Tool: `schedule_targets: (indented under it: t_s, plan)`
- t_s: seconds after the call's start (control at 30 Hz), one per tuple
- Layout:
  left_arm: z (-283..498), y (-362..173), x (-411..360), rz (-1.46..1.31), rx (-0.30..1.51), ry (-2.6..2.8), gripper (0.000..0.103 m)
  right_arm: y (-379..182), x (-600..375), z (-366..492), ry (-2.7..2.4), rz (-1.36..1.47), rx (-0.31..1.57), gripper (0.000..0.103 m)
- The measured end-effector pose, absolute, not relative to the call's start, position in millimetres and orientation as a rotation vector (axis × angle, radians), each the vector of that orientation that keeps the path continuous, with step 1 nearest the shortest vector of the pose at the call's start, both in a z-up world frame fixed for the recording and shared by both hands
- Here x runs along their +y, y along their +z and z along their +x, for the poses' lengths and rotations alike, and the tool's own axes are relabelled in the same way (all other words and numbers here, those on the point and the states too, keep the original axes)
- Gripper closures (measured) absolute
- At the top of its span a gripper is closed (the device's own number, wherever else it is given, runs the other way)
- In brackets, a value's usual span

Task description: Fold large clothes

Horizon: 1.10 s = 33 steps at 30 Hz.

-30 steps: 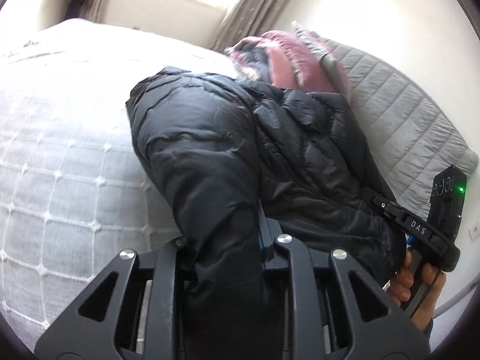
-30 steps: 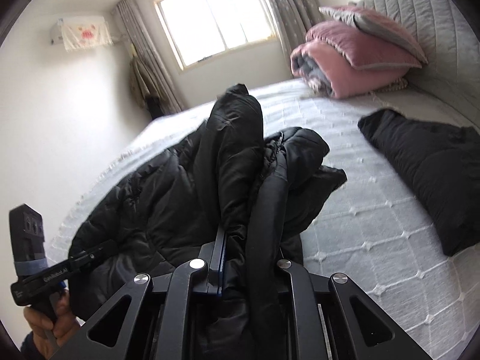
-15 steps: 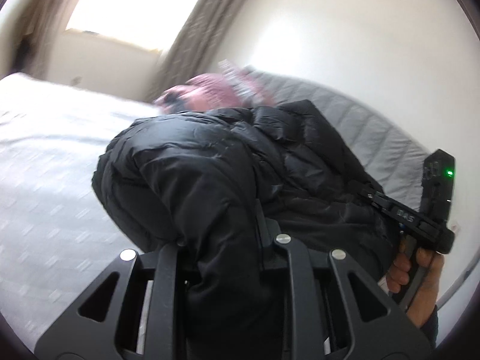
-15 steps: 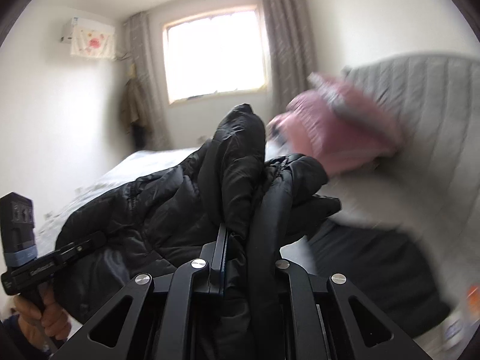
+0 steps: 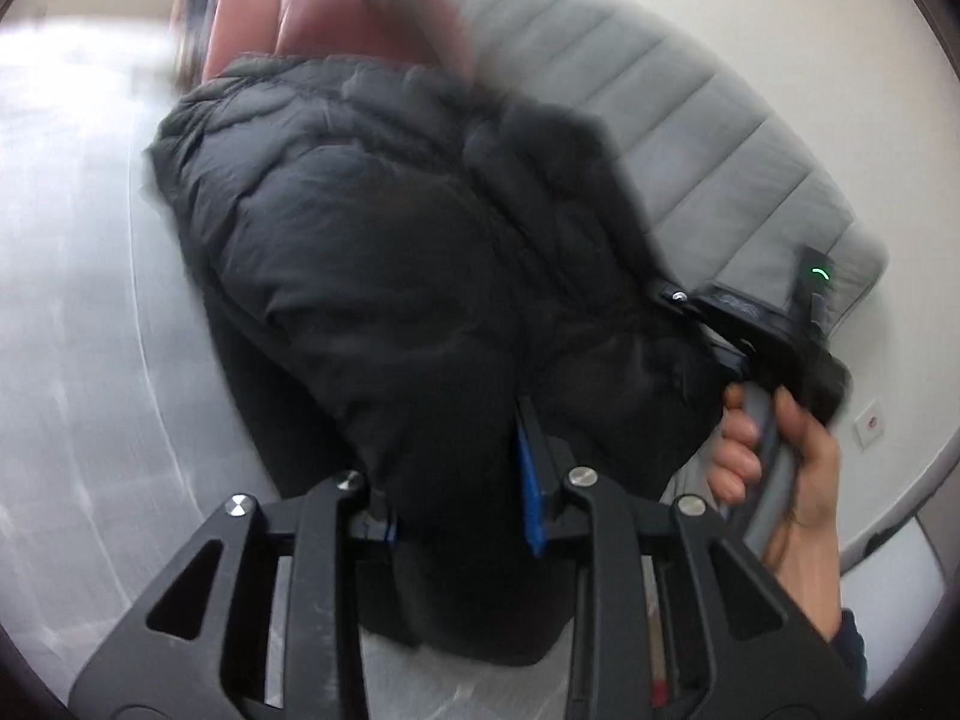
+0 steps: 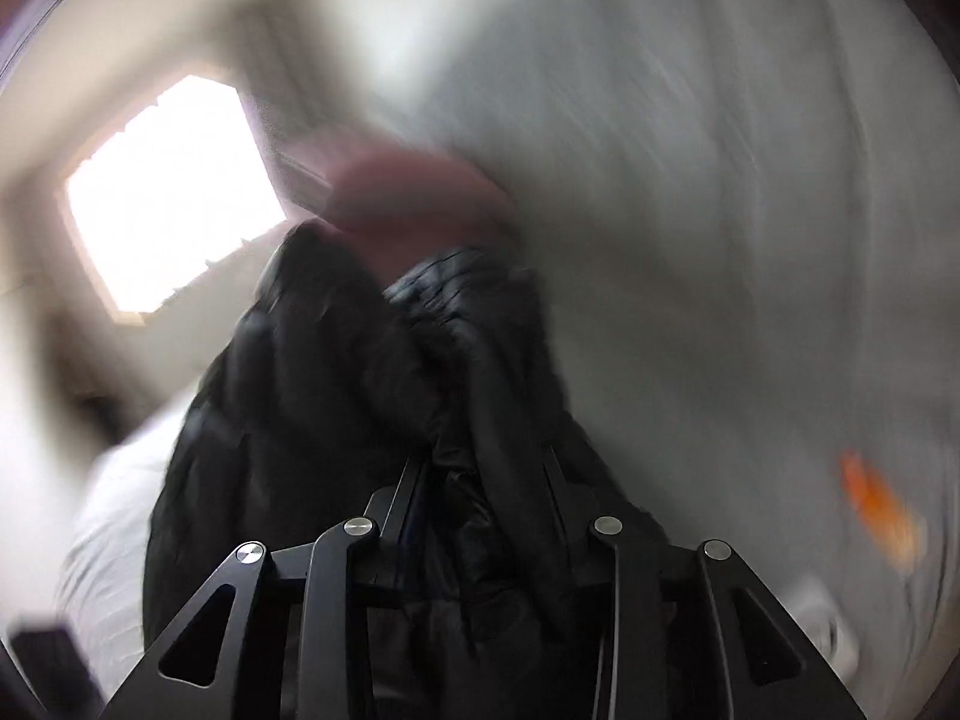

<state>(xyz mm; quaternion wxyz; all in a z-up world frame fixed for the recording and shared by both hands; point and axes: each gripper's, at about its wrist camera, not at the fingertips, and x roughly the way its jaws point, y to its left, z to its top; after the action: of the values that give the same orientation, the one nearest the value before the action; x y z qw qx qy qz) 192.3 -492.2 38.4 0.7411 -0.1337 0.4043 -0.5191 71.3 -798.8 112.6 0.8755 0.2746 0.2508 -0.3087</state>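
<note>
black puffer jacket (image 5: 384, 276) is clamped by left gripper (image 5: 456, 468) and right gripper (image 6: 480, 480) | grey headboard (image 5: 690, 138) is seen at 1 o'clock | pink bedding (image 5: 324, 6) is partly blocked at 12

The black jacket (image 5: 384, 276) is puffy quilted cloth with a faint sheen, the grey headboard (image 5: 690, 138) matt padded fabric.

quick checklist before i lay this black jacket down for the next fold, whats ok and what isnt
1. Left gripper clamped on the black jacket: ok.
2. Right gripper clamped on the jacket: ok.
3. Jacket lifted off the bed: cannot tell, blurred.
4. Landing spot on the bed free: cannot tell, jacket hides it.
5. Clear of the pink bedding: cannot tell.
6. Views steady enough to aim: not ok, both smeared.
</note>
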Motion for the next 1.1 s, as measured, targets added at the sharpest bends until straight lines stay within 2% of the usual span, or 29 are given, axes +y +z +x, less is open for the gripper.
schedule_targets:
  t_s: [0.03,0.07,0.1,0.17,0.3,0.37,0.43,0.5,0.57,0.67,0.77,0.83,0.9,1.1]
  plan:
    - [197.1,27.8,-478.6,-0.397,0.88,-1.173,0.065,86.1,-813.6,68.5,-0.711,0.63,0.582,0.064]
    - [200.2,24.7,-469.2,-0.452,0.888,-1.187,0.061,73.1,-819.5,59.4,-0.712,0.676,0.566,0.055]
    - [203.7,23.4,-460.0,-0.487,0.905,-1.187,0.06,68.9,-821.6,49.6,-0.704,0.712,0.522,0.043]
    - [203.7,31.5,-442.5,-0.451,0.889,-1.164,0.06,73.4,-822.0,21.9,-0.725,0.784,0.422,0.03]
    - [183.6,54.2,-407.6,-0.265,0.801,-1.084,0.058,111.5,-816.2,-34.9,-0.825,0.818,0.234,0.028]
    - [166.8,66.8,-391.3,-0.206,0.761,-1.041,0.047,129.4,-794.3,-54.8,-0.815,0.814,0.214,0.026]
    - [149.3,76.6,-370.3,-0.175,0.726,-1.022,0.04,138.4,-764.6,-60.2,-0.76,0.781,0.231,0.023]
    - [135.5,92.2,-365.0,-0.127,0.688,-0.989,0.029,140.9,-712.4,-61.7,-0.711,0.722,0.292,0.018]
    - [113.8,102.8,-355.9,-0.049,0.627,-0.959,0.015,140.4,-664.9,-67.8,-0.682,0.701,0.319,0.018]
    - [88.1,114.3,-335.1,0.037,0.563,-0.952,0.006,131.2,-601.0,-76.7,-0.65,0.717,0.357,0.017]
    - [72.0,126.0,-310.7,0.056,0.552,-0.944,0.001,128.7,-541.3,-87.7,-0.653,0.703,0.366,0.016]
    - [64.5,130.8,-296.2,0.08,0.563,-0.922,0.0,129.3,-506.6,-93.7,-0.652,0.684,0.371,0.011]
    - [59.4,131.5,-287.0,0.122,0.583,-0.887,0.0,131.9,-479.6,-98.9,-0.672,0.66,0.374,0.0]
    - [50.2,129.0,-257.6,0.148,0.594,-0.879,0.0,149.0,-418.9,-107.0,-0.806,0.56,0.373,0.0]
